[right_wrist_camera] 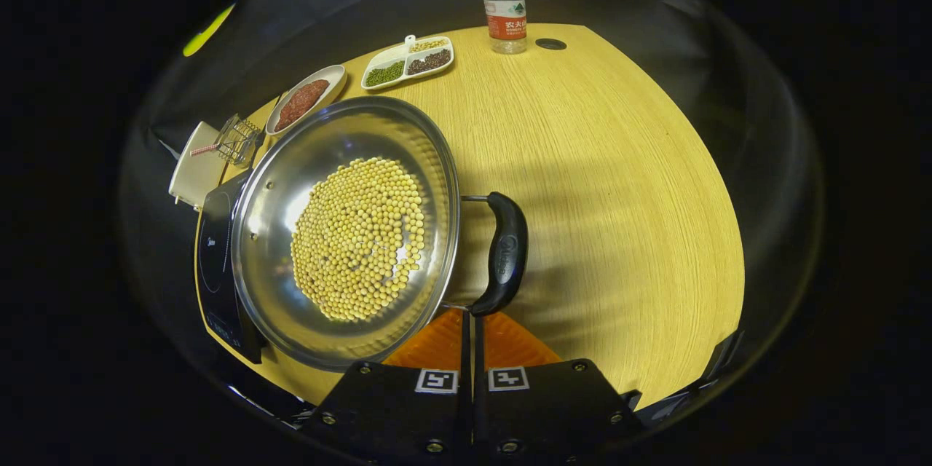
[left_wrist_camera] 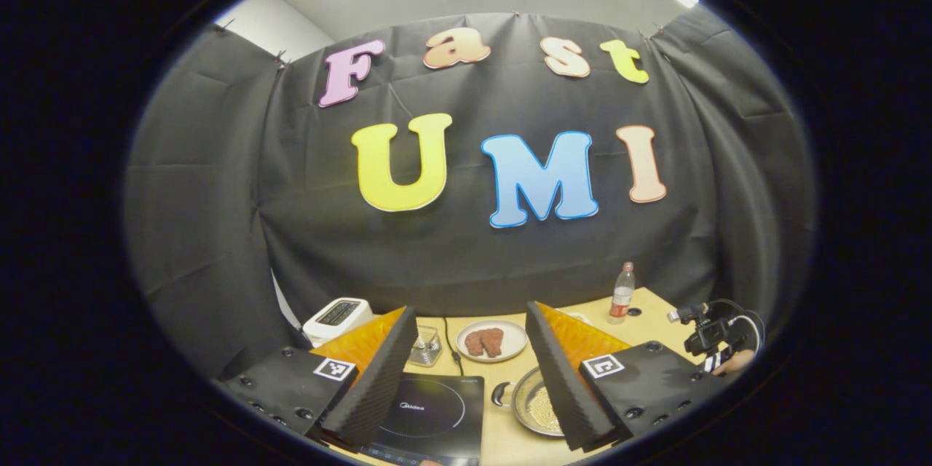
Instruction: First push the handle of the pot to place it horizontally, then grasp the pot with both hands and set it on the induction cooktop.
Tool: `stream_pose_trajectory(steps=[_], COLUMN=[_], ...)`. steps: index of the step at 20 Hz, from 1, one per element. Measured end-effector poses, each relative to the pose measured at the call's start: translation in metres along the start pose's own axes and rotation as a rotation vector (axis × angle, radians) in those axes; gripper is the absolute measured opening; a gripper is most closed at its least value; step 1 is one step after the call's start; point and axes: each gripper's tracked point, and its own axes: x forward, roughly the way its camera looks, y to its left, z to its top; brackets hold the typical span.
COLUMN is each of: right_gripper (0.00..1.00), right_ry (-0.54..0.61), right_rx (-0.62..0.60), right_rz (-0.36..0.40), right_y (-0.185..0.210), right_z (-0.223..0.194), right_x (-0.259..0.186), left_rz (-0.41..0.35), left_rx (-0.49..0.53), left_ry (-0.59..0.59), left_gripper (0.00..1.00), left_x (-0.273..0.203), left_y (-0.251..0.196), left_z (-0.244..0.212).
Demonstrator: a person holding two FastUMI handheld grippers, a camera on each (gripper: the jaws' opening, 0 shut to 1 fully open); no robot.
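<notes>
Pot (right_wrist_camera: 342, 233), steel, w/ beans, prob. heavy, slick: hold by side handle (right_wrist_camera: 502, 251); right gripper (right_wrist_camera: 470, 338) fingers together below it, left gripper (left_wrist_camera: 473, 378) fingers apart.

— What's in front of the left gripper (left_wrist_camera: 473, 386)?

— Its two fingers (left_wrist_camera: 378, 378) stand wide apart, nothing between them but the wooden table (left_wrist_camera: 502, 444). Near and left lies the black induction cooktop (left_wrist_camera: 429, 415). Just right of it sits the steel pot (left_wrist_camera: 535, 404) with pale beans in it, one black handle (left_wrist_camera: 499, 394) facing the cooktop; the right finger hides part of the pot.

— And farther off?

— A plate (left_wrist_camera: 491, 340) with reddish-brown pieces, a small glass container (left_wrist_camera: 426, 346) left of it, a white appliance (left_wrist_camera: 337, 318) at the far left. A clear bottle (left_wrist_camera: 621, 294) stands upright at the far right. The other gripper (left_wrist_camera: 710, 335) shows at the right edge.
</notes>
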Motion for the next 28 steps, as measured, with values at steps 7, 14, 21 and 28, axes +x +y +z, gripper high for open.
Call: stream_pose_trajectory(steps=[7, 14, 21, 28], right_gripper=[0.01, 0.01, 0.53, 0.95], right_ry=[-0.012, -0.026, -0.192, -0.415], right_rx=[-0.040, -0.053, -0.063, 0.002], right_rz=[0.015, 0.013, -0.118, -0.052], right_y=[-0.008, -0.014, -0.052, -0.033], right_z=[0.019, 0.028, 0.043, 0.062], right_x=[0.009, 0.012, -0.037, -0.095], left_rz=[0.044, 0.029, -0.087, -0.217], left_rx=[0.002, 0.008, -0.014, -0.021], left_ry=[0.015, 0.031, 0.075, 0.210], left_gripper=[1.00, 1.00, 0.98, 0.95], left_x=[-0.011, -0.017, 0.009, 0.049], left_y=[-0.009, -0.023, -0.040, -0.060], left_z=[-0.005, -0.012, -0.043, -0.111])
